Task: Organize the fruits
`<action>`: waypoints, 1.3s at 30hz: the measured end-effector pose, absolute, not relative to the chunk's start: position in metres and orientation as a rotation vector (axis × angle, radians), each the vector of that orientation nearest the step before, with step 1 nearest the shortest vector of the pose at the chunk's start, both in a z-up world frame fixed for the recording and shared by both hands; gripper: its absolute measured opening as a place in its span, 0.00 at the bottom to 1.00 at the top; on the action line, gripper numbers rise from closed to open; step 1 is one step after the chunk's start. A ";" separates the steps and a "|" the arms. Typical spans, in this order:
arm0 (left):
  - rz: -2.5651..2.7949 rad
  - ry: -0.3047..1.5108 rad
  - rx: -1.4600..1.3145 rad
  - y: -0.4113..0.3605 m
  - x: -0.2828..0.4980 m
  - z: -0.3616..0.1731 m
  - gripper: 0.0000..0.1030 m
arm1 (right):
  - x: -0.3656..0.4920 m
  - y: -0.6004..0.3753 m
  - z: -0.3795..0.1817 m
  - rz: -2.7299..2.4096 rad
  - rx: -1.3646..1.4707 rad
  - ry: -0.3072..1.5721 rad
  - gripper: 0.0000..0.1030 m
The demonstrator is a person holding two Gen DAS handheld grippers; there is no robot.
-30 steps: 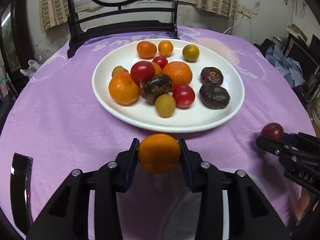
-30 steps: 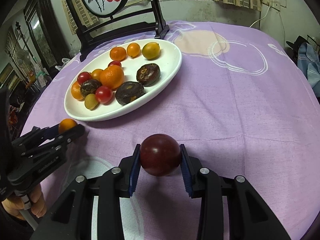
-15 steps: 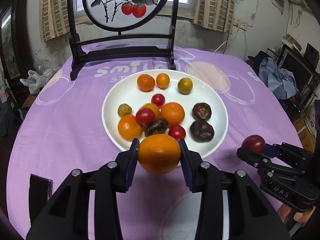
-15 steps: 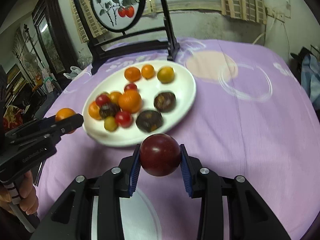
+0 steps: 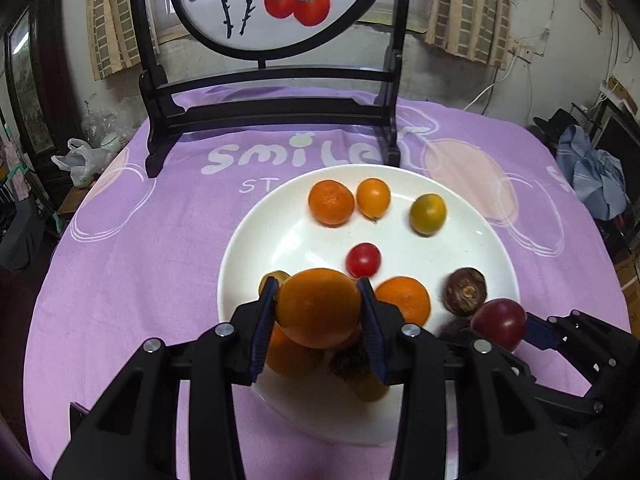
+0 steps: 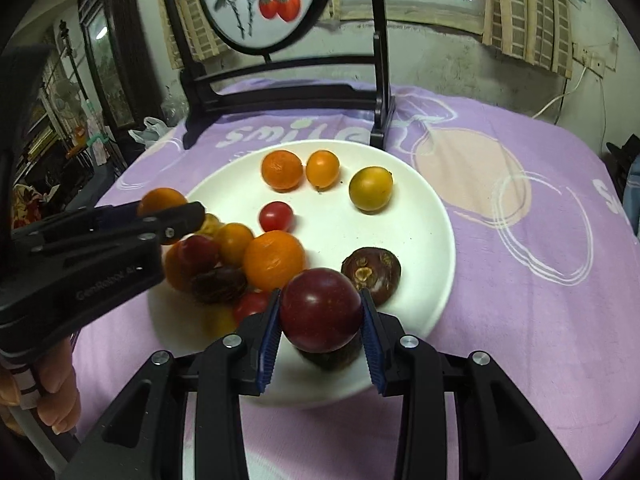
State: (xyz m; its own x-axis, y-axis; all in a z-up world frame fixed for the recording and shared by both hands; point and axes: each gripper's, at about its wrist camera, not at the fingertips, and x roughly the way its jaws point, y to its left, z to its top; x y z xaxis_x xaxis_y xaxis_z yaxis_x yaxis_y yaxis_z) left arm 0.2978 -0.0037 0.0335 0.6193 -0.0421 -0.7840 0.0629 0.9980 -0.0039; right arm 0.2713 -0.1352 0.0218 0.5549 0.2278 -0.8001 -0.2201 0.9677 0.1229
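A white plate (image 5: 472, 248) (image 6: 424, 216) on the purple cloth holds several fruits: oranges, small red tomatoes, yellow-green ones and dark brown ones. My left gripper (image 5: 318, 308) is shut on an orange (image 5: 318, 308) and hangs over the plate's near left part. My right gripper (image 6: 320, 310) is shut on a dark red plum (image 6: 320, 310) above the plate's near edge. In the left wrist view the plum (image 5: 499, 323) shows at the right. In the right wrist view the held orange (image 6: 162, 200) shows at the left. The held fruits hide part of the heap.
A black wooden stand (image 5: 272, 116) (image 6: 280, 98) with a round painted screen rises just behind the plate. A hand (image 6: 52, 384) grips the left tool at the lower left. A blue cloth (image 5: 592, 172) lies off the table's right side, and a plastic bag (image 5: 82, 160) off its left.
Both grippers have moved forward and up, from in front of the plate to over its near part, each still holding its fruit. The stand now fills more of both views.
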 end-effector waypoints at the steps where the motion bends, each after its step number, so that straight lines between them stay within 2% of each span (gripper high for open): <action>1: -0.056 0.904 0.022 -0.003 0.300 0.032 0.38 | 0.274 -0.135 0.020 0.260 0.010 0.948 0.37; 4: -0.052 0.920 -0.009 -0.001 0.307 0.027 0.40 | 0.283 -0.138 0.017 0.245 0.046 0.932 0.41; 5: -0.043 0.925 -0.017 0.000 0.307 0.026 0.54 | 0.283 -0.140 0.018 0.238 0.062 0.926 0.51; 6: -0.034 0.929 -0.023 0.001 0.306 0.026 0.71 | 0.280 -0.143 0.019 0.240 0.083 0.909 0.52; 11: -0.022 0.890 0.017 0.001 0.289 0.035 0.85 | 0.267 -0.153 0.026 0.243 0.095 0.892 0.53; 14: -0.035 0.882 -0.005 0.005 0.275 0.039 0.85 | 0.254 -0.163 0.029 0.247 0.134 0.896 0.53; 17: 0.016 0.873 0.016 0.004 0.250 0.037 0.90 | 0.233 -0.170 0.034 0.184 0.089 0.854 0.53; 20: 0.001 0.869 0.029 0.001 0.224 0.030 0.90 | 0.209 -0.178 0.038 0.148 0.052 0.831 0.60; 25: 0.006 0.905 0.006 0.005 0.186 0.016 0.90 | 0.172 -0.189 0.037 0.093 0.051 0.838 0.62; 27: -0.003 0.922 0.002 0.005 0.171 0.011 0.90 | 0.159 -0.189 0.036 0.085 0.029 0.833 0.74; 30: -0.015 0.934 -0.010 0.007 0.150 0.006 0.90 | 0.140 -0.193 0.035 0.062 0.043 0.837 0.83; 34: -0.012 0.907 -0.009 0.009 0.127 0.007 0.91 | 0.118 -0.194 0.032 0.034 0.034 0.842 0.90; 36: -0.018 0.904 -0.015 0.010 0.119 0.007 0.91 | 0.110 -0.193 0.031 0.031 0.025 0.844 0.97; 39: -0.016 0.901 -0.019 0.011 0.112 0.006 0.91 | 0.100 -0.194 0.027 0.036 0.023 0.864 0.97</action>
